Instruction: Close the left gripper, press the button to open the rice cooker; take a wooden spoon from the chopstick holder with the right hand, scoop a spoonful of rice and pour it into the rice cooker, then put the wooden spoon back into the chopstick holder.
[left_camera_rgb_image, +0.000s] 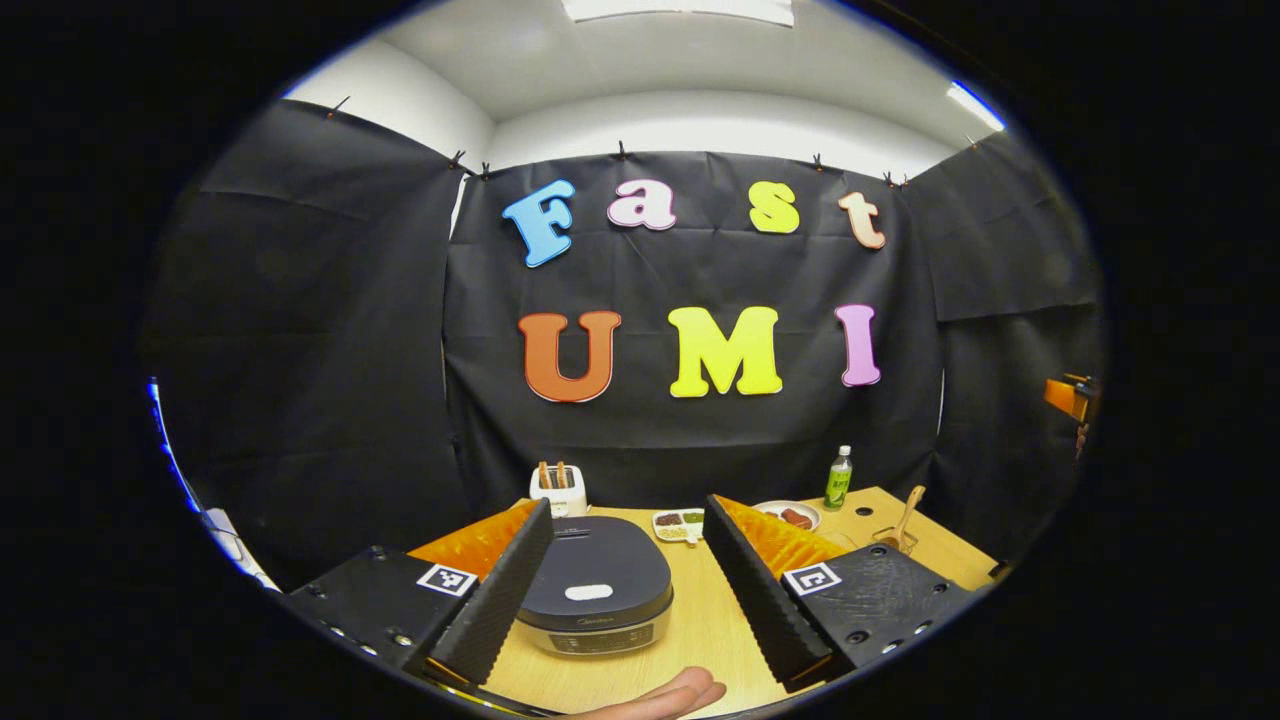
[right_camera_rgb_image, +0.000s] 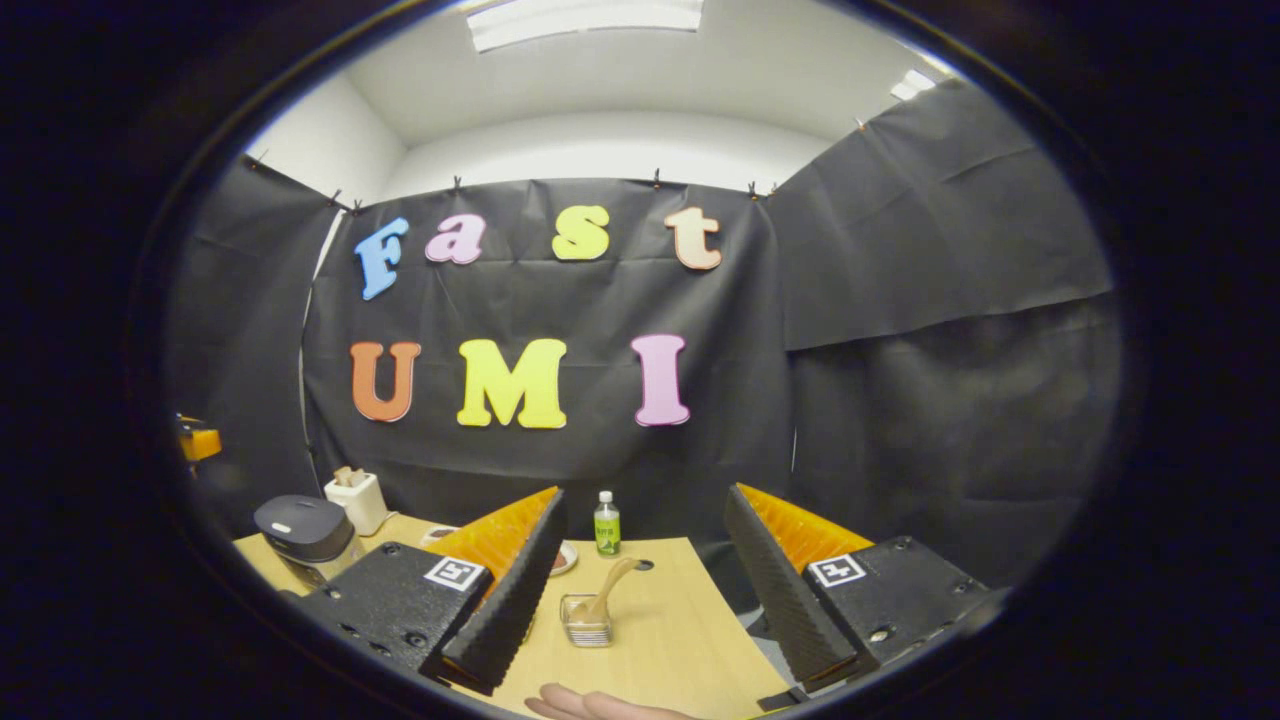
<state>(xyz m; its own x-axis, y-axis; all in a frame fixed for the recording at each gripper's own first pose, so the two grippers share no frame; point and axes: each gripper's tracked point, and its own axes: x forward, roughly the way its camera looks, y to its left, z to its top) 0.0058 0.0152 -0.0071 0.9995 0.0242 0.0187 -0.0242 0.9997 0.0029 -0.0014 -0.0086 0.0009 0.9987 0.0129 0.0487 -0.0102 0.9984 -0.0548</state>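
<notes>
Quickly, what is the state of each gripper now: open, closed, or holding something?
Left gripper: open, holding nothing.
Right gripper: open, holding nothing.

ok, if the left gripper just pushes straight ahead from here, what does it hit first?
Probably the rice cooker: it sits on the table right between the open left gripper fingers, lid shut. The toaster stands farther back. Depth is hard to judge.

Toaster (left_camera_rgb_image: 559, 489), green bottle (left_camera_rgb_image: 838, 479), sausage plate (left_camera_rgb_image: 790, 516)
</notes>
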